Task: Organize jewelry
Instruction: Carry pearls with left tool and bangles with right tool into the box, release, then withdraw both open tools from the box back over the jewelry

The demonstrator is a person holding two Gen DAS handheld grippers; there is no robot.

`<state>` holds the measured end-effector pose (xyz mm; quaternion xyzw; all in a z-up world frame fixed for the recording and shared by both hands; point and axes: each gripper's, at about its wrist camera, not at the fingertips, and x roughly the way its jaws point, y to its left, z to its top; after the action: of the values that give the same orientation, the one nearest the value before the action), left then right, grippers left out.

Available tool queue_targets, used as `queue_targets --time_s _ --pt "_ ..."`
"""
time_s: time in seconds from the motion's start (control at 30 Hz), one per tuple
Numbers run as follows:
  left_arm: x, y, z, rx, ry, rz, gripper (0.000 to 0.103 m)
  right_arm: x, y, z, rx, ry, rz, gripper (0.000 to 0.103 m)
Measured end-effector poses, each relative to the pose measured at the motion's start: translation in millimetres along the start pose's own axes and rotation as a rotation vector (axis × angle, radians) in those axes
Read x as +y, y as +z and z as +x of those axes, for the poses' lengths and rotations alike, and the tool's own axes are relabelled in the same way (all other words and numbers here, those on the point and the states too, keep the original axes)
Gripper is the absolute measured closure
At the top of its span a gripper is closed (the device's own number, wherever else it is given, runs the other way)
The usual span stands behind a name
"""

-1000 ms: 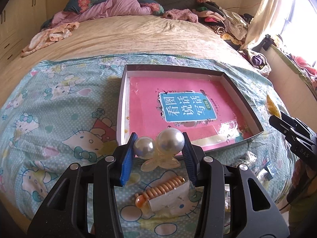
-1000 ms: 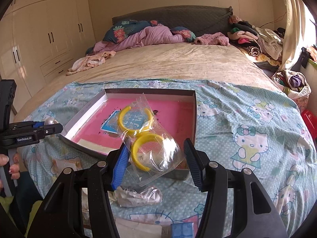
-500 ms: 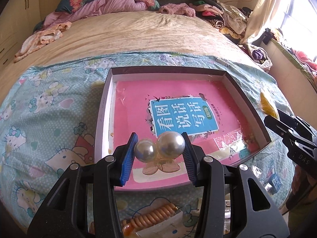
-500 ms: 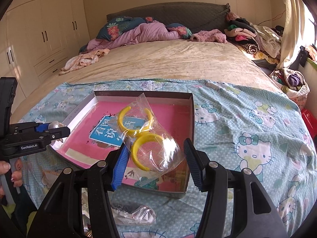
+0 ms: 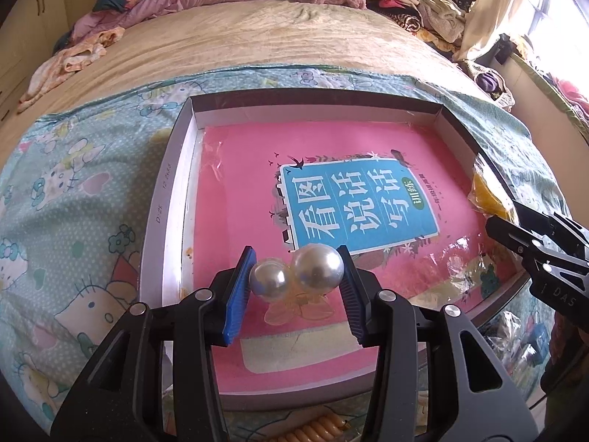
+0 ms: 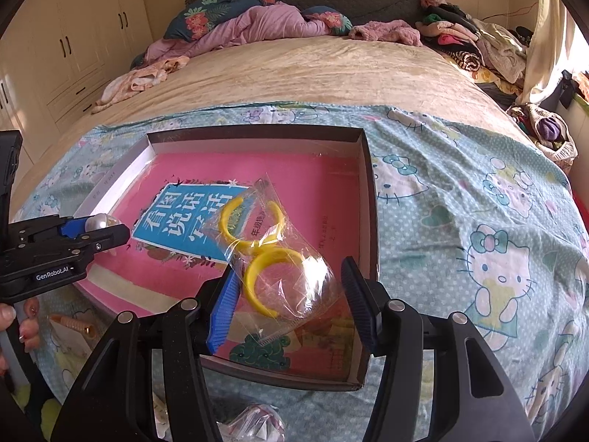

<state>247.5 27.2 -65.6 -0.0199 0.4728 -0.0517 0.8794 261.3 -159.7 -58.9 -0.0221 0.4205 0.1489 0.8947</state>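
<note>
Left gripper clamped on pearl clip, right gripper pinching bagged yellow bangles; both poised above shallow box, seemingly for dropping inside, sorted together.

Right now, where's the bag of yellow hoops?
The bag of yellow hoops is held in the right claw, over the near right part of the tray, above the pink book.
</note>
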Motion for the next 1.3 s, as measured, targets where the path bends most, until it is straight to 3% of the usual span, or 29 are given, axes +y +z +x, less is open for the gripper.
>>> queue_targets --time_s 0.2,0.57,0.8,0.9,1.3 --pt "3 -2 3 0.004 -0.003 -0.011 0.065 3 -2 4 0.008 -0.007 -0.013 0.05" --pt "5 0 -13 -0.025 0.007 -0.007 0.045 5 -5 2 0.02 0.006 -0.01 0.045" --pt "5 -1 -42 -0.077 0.014 -0.029 0.017 2 -5 -27 -0.035 0.023 0.012 0.029" --pt "7 -2 -56 -0.103 0.016 -0.044 0.01 -2 -4 -45 -0.07 0.025 0.027 0.022" --pt "8 -14 -109 -0.192 0.0 -0.082 0.01 2 -9 -106 -0.172 0.047 0.02 0.011"
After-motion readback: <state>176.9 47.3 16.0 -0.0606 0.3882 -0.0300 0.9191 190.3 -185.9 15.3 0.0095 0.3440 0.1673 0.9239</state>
